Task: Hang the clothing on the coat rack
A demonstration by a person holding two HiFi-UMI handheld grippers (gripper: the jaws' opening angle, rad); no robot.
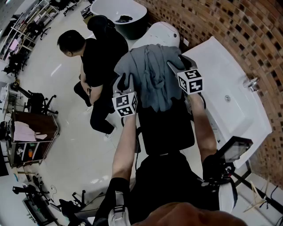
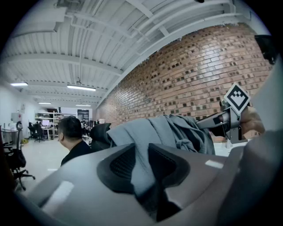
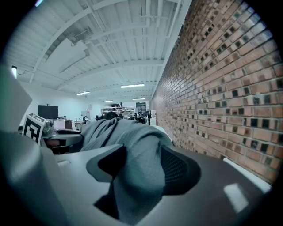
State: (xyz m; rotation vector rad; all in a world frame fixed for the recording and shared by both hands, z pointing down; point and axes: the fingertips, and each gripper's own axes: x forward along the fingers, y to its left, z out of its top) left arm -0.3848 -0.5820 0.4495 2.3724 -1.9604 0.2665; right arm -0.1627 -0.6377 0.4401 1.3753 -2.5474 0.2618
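We clamp our left hand-held gripper [image 2: 140, 170] and right hand-held gripper [image 3: 137, 173] on the soft grey fabric garment [image 1: 152, 77], keeping it spread for hanging.

A person in black clothes [image 1: 98, 57] is on the pale floor [image 1: 75, 150] at the left, head turned away. Beyond this person a white tub-shaped seat [image 1: 106, 9] holds a small dark bundle [image 1: 124, 19]. A brick wall [image 1: 230, 26] runs along the right, and against it stands a white table [image 1: 221, 70] with a metal knob [image 1: 253, 83] at its far right edge. At the floor's left edge sits a wooden cart [image 1: 42, 121] with a pink cloth [image 1: 24, 131] in it, a black office chair [image 1: 37, 102] just beside. Shelves [image 1: 26, 20] fill the far left corner. Overhead, strip lights [image 2: 81, 87] hang under a white ribbed ceiling [image 2: 110, 39]
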